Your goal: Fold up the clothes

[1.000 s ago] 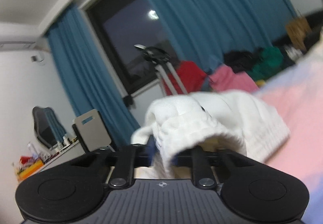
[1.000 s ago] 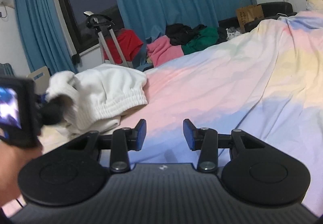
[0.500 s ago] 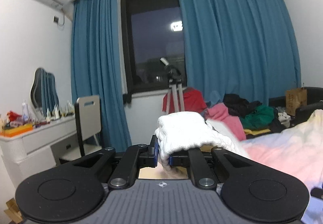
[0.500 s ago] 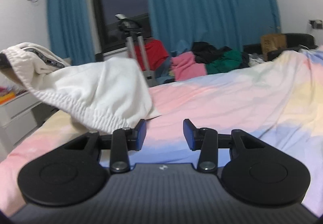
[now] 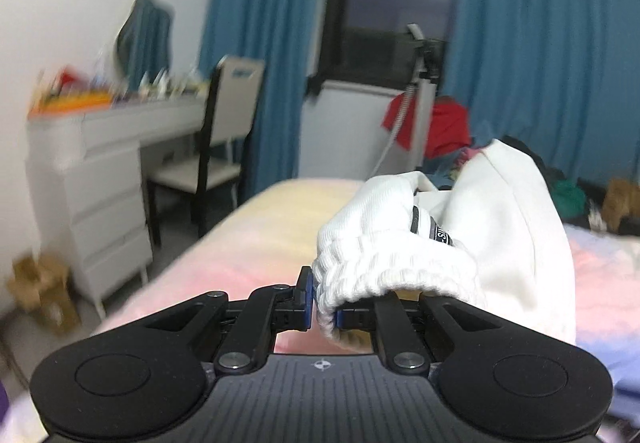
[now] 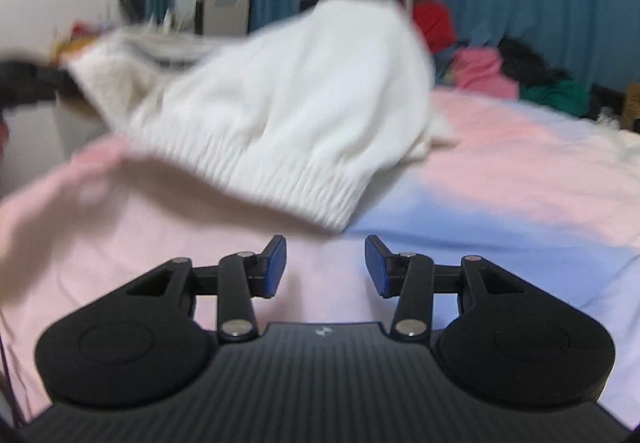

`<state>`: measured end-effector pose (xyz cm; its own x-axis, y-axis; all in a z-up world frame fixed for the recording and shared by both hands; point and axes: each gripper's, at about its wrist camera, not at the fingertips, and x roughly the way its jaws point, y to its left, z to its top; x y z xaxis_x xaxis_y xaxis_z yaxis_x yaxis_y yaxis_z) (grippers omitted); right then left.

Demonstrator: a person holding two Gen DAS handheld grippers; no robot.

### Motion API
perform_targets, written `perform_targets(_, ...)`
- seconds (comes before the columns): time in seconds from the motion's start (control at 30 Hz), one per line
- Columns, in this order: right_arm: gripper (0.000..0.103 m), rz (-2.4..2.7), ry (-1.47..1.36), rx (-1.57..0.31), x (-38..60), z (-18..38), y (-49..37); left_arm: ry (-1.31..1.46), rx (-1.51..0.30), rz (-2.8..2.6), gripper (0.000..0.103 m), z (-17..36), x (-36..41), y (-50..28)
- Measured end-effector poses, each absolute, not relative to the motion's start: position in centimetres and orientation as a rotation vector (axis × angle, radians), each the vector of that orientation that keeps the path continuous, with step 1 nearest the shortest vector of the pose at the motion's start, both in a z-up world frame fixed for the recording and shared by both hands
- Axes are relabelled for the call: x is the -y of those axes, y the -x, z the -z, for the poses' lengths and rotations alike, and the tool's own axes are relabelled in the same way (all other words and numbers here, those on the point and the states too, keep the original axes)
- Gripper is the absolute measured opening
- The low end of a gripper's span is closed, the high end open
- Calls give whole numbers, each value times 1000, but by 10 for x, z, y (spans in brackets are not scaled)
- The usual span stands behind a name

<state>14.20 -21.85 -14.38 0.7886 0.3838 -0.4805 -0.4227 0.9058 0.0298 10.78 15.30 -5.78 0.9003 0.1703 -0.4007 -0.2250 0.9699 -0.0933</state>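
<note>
Blue pads line both tools. Left tool (image 5: 320, 299): its fingers are closed on the ribbed hem of the white knitted garment (image 5: 460, 235), and the cloth bunches over the right finger and hides most of it. From this grip the garment rises away from the tool and hangs to the right above the bed (image 5: 256, 227), with a dark printed band (image 5: 434, 229) showing in its folds. Right tool (image 6: 325, 269): its fingers stand apart with nothing between them, and the bed sheet shows through the gap. In the right wrist view the same garment (image 6: 280, 99) is lifted off the bed, stretched from the far left, where a dark blurred shape meets it, down to its ribbed hem (image 6: 280, 179) just beyond the open fingers; the hem does not touch them. This view is blurred. The bed sheet (image 6: 500, 171) is pink near the garment and blue toward the right. Beyond the bed, the left wrist view shows a white bench with drawers (image 5: 100, 171) at the left, a chair (image 5: 224, 123) beside it, blue curtains (image 5: 540, 55) around a dark window (image 5: 388, 3), and a tripod (image 5: 420, 83). A pile of red, pink, green and black clothes (image 6: 500, 59) lies at the far right.
</note>
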Motion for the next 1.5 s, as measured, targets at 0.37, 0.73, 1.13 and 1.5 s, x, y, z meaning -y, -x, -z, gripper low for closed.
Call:
perform_targets(0.37, 45, -418, 80, -528, 190, 166, -186, 296, -435, -250, 11, 58, -174, -133)
perform_targets(0.73, 10, -348, -95, -370, 220, 117, -198, 170, -593, -183, 19, 70, -158, -164)
perform_targets(1.13, 10, -320, -63, -341, 241, 82, -141, -456, -602, -71, 56, 96, -85, -128)
perform_targets(1.5, 10, -322, -8, -391, 231, 97, -140, -775, -487, -101, 58, 127, -24, -135)
